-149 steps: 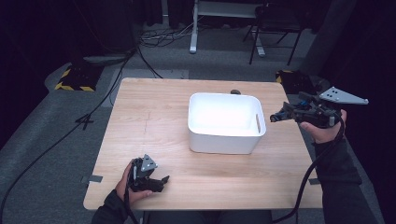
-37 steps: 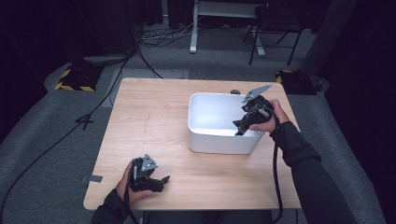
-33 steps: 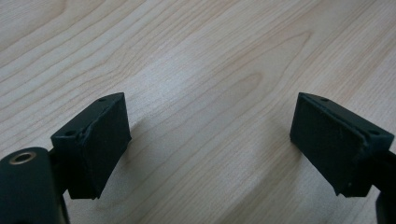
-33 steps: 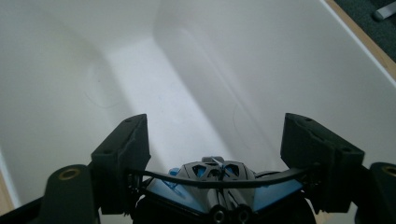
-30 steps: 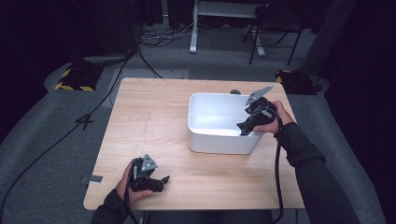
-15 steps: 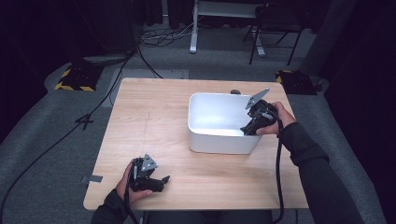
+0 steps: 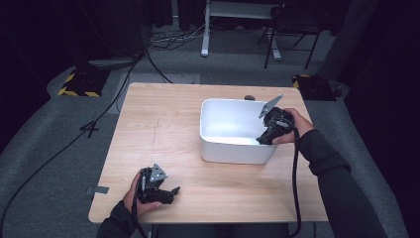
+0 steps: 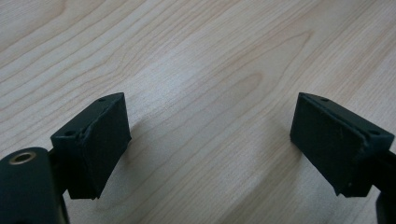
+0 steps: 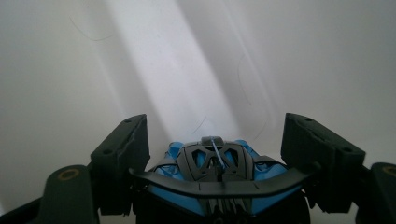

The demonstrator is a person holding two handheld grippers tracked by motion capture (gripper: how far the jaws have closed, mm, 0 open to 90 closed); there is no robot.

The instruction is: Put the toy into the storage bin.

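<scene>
Dark studio floor with trailing cables surrounds the pale wooden table (image 7: 163, 129) in the high view. On it, right of centre, stands a white rectangular plastic tub (image 7: 236, 131). The right gripper (image 7: 271, 133) reaches over the tub's right rim and points down into it; from this height I cannot tell how its jaws stand. The left gripper (image 7: 159, 192) rests low near the table's front left corner, well apart from the tub.

From the left gripper view, the two black jaws stand wide apart over bare wood grain, with nothing between them.

Through the right gripper view, a small blue and black toy racing car with a black rear wing (image 9: 215, 175) sits between the jaws, its nose pointing away toward the tub's white inner wall. The jaws flank its sides closely, seemingly touching the wing ends, but whether they are pressing or have let go I cannot tell.

The step appears to be setting the car down inside the tub, or picking it up there. To do it well, keep the gripper square to the car, bring the wheels flat on the tub floor, spread the jaws evenly, then lift straight up clear of the wing and rim.
</scene>
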